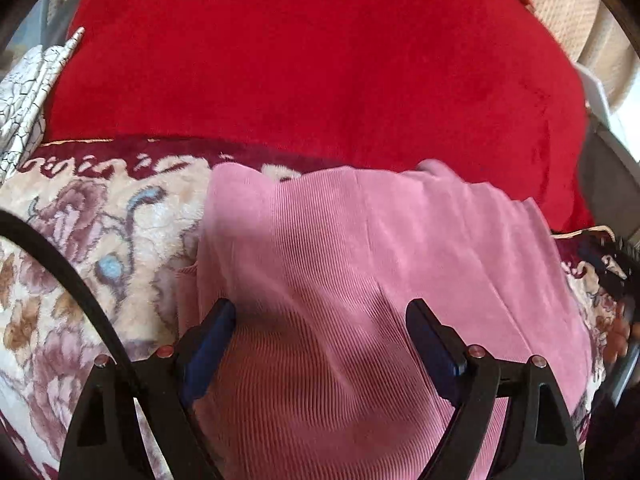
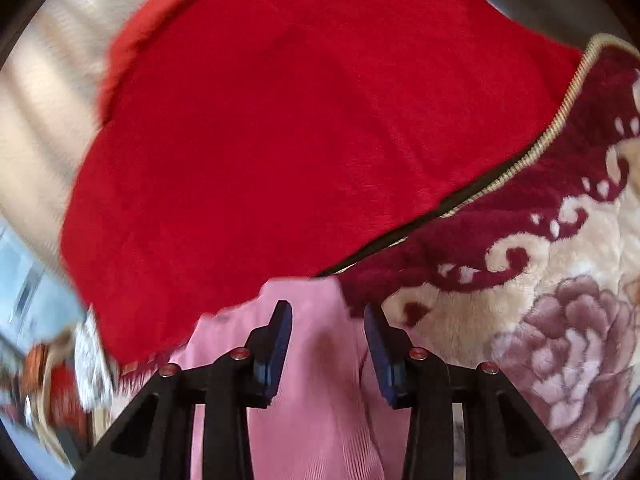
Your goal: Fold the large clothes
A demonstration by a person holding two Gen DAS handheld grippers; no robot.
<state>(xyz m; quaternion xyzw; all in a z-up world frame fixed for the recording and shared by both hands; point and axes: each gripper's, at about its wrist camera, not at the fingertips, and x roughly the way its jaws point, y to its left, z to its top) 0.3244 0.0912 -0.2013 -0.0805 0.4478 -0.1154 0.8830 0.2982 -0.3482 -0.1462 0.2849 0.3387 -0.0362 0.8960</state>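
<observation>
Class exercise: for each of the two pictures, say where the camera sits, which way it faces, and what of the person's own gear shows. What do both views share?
Left wrist: on the left tongs, facing forward and down onto the pink ribbed garment; both fingers show, spread.
Right wrist: on the right tongs, facing the garment's edge; fingers apart.
Shared: pink garment, red blanket, floral blanket.

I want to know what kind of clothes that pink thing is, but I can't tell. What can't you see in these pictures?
- Pink garment: left wrist view, its near end is hidden behind the left gripper and cut off by the bottom edge, so its type is unclear.
- Red blanket: right wrist view, edges smeared by motion blur.
- Clutter at lower left, right wrist view: too blurred to name.
- Right gripper: open over pink cloth; contact unclear.
</observation>
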